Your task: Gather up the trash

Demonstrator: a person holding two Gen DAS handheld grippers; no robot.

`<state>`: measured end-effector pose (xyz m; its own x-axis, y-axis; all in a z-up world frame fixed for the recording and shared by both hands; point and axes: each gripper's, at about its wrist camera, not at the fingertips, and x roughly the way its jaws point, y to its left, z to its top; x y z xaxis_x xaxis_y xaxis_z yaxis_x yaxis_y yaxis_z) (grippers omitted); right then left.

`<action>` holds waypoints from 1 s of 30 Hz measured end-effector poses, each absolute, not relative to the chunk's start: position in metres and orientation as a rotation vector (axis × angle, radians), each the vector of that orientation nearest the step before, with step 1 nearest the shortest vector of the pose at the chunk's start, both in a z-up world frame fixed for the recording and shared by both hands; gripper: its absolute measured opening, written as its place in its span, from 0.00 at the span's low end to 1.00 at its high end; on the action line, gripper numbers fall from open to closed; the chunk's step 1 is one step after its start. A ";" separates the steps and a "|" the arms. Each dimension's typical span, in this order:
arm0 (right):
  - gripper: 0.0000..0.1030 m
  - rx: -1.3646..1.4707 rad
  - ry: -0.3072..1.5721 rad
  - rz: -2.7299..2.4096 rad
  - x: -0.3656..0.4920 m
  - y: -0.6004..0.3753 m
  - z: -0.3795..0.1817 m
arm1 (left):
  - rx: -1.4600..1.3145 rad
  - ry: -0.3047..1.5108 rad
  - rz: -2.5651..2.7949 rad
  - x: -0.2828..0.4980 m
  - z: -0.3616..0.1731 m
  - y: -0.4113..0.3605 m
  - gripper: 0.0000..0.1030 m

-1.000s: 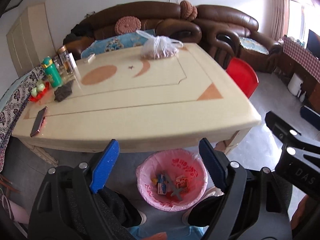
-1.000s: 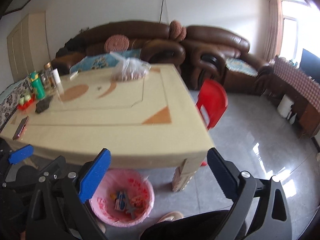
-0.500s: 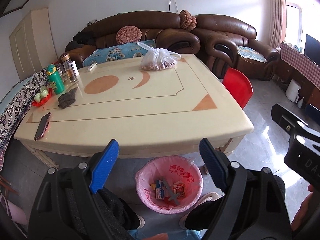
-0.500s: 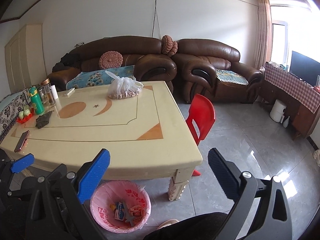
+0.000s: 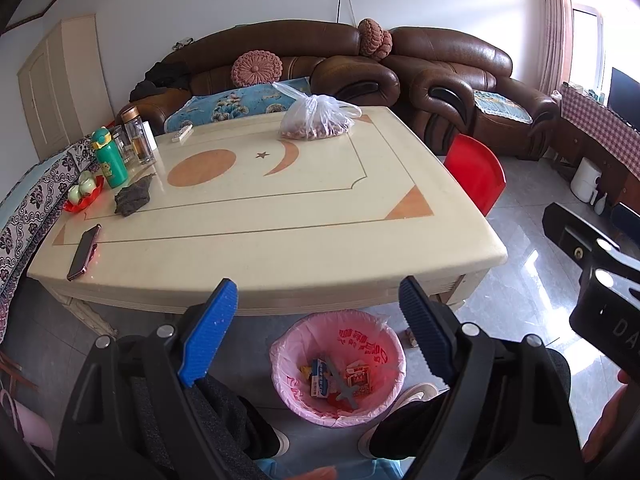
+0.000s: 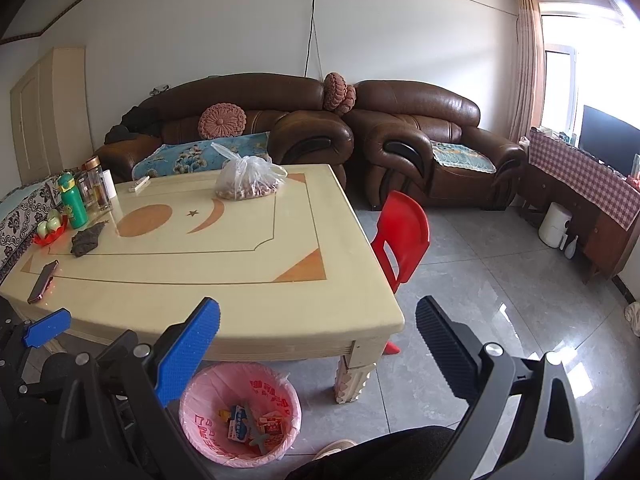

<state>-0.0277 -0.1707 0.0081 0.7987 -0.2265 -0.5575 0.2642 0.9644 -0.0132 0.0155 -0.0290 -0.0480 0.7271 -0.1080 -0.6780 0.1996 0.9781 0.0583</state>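
A bin lined with a pink bag [image 5: 372, 342] stands on the floor at the near edge of the cream table [image 5: 280, 240]. Small cartons and wrappers [image 5: 320, 378] lie inside it; the bin also shows in the right wrist view [image 6: 200, 408]. My left gripper [image 5: 318, 310] is open and empty, held above the bin and in front of the table edge. My right gripper [image 6: 318, 330] is open and empty, off the table's near right corner. The left gripper's blue finger [image 6: 46, 326] shows at the left of the right wrist view.
On the table are a clear bag of nuts [image 5: 316, 120], a dark cloth [image 5: 132, 200], a phone [image 5: 84, 252], a green bottle [image 5: 110, 158], jars and a red fruit dish [image 5: 82, 194]. A red chair [image 6: 402, 236] stands at the table's right side. Brown sofas stand behind.
Both grippers have risen and tilted up, so the view takes in more of the room. Both stay open and empty. The bin's contents are unchanged.
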 end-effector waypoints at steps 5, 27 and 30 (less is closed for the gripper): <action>0.93 0.059 0.588 -0.261 -0.027 -0.168 0.008 | 0.128 0.734 -0.171 0.015 -0.048 -0.028 0.79; 0.93 0.051 0.593 -0.254 -0.026 -0.168 0.009 | 0.130 0.734 -0.164 0.018 -0.045 -0.029 0.79; 0.93 0.052 0.592 -0.253 -0.026 -0.168 0.009 | 0.131 0.733 -0.164 0.018 -0.045 -0.029 0.79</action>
<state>-0.0261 -0.1681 0.0095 0.7997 -0.2207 -0.5584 0.2502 0.9679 -0.0243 0.0177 -0.0288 -0.0454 0.7313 -0.1029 -0.6743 0.1942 0.9791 0.0611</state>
